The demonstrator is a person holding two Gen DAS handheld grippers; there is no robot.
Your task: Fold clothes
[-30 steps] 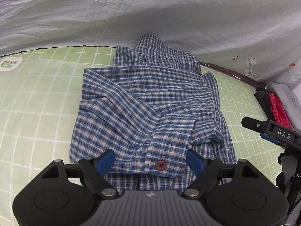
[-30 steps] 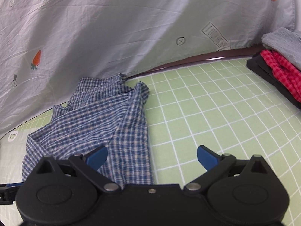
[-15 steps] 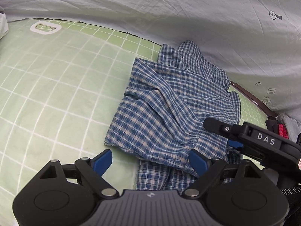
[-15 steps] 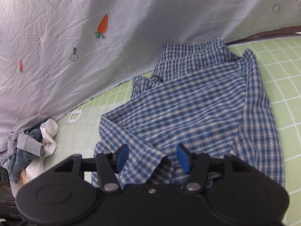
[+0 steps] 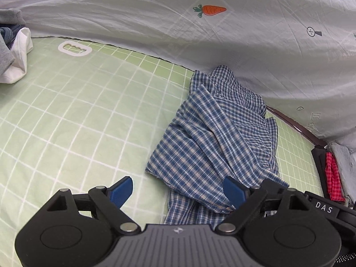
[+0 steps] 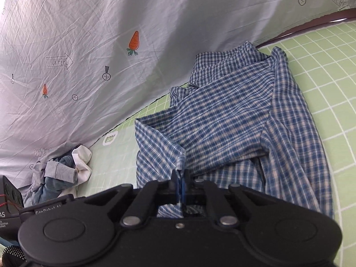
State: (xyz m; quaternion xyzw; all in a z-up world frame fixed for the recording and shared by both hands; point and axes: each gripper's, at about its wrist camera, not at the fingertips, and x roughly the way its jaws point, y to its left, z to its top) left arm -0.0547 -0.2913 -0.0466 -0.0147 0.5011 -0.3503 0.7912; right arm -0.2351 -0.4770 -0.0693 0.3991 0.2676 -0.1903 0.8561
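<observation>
Right wrist view, right hand-held gripper (image 6: pixel 180 183) pinching plaid shirt (image 6: pixel 233 120), left hand-held gripper (image 5: pixel 178 191) wide

Left claw (image 5: pixel 178 191): black linkage, blue fingertips (image 5: pixel 121 188), silver pivot screws, ribbed grey housing.

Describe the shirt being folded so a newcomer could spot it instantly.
On the green gridded mat, near the grey carrot-print sheet, lies a blue-and-white checked shirt. It is the only checked blue garment, and the right tool pinches its near edge.
</observation>
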